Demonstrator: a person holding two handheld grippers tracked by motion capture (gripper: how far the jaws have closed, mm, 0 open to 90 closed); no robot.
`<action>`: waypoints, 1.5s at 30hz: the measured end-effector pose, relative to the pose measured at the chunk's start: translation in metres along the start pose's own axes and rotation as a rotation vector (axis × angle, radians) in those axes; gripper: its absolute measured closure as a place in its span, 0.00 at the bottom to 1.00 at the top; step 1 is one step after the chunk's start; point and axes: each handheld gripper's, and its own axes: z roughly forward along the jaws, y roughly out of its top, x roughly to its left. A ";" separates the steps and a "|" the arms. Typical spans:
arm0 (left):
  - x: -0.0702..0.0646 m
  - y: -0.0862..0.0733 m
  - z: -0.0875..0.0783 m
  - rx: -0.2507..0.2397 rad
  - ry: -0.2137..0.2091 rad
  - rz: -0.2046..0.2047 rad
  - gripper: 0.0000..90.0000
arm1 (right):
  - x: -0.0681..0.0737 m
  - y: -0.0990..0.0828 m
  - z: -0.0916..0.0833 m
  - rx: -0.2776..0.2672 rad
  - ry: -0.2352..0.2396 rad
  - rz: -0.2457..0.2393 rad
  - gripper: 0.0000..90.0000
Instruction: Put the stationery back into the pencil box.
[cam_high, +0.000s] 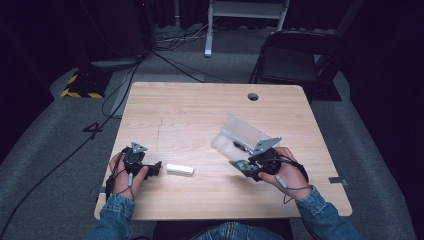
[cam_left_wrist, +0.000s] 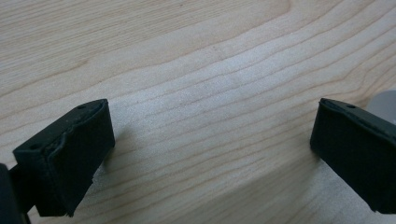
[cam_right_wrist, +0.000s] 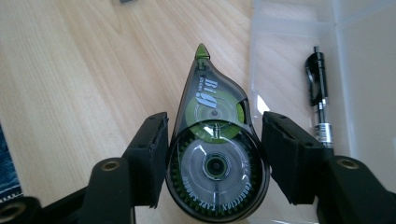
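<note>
Two hand-held grippers are seen over the wooden worktop (cam_high: 200, 115) from the high view. A correction tape dispenser (cam_right_wrist: 212, 154), smoky clear with green reels inside, is gripped at its round end by the right hand-held gripper (cam_right_wrist: 214, 161); its jaws are set partway apart, with both pads pressed against the casing on either side. The dispenser's green tip is pointed away from the camera, over bare wood. In the high view the same dispenser (cam_high: 242, 165) is seen at the front of the right hand-held gripper (cam_high: 250, 167), held just beside the near edge of a clear plastic box (cam_high: 240, 132), whose lid is stood open. A black pen (cam_right_wrist: 318, 100) is seen lying inside that box in the right gripper view, just to the right of the dispenser.

The left hand-held gripper (cam_high: 150, 169) is held low at the near left of the worktop. Its jaws are spread wide in the left gripper view, with nothing but wood grain between them. A small white eraser (cam_high: 179, 169) is laid flat just beside its jaws, apart from them.
</note>
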 end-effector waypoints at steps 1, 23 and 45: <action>0.000 0.000 0.000 0.000 0.002 -0.001 0.00 | -0.002 0.000 0.000 -0.003 -0.003 0.002 0.48; 0.001 -0.003 -0.003 0.001 0.001 0.003 0.00 | -0.038 -0.014 0.005 -0.003 -0.066 0.071 0.48; 0.002 -0.003 -0.003 0.002 0.000 0.005 0.00 | -0.043 -0.021 0.018 0.036 -0.046 0.100 0.48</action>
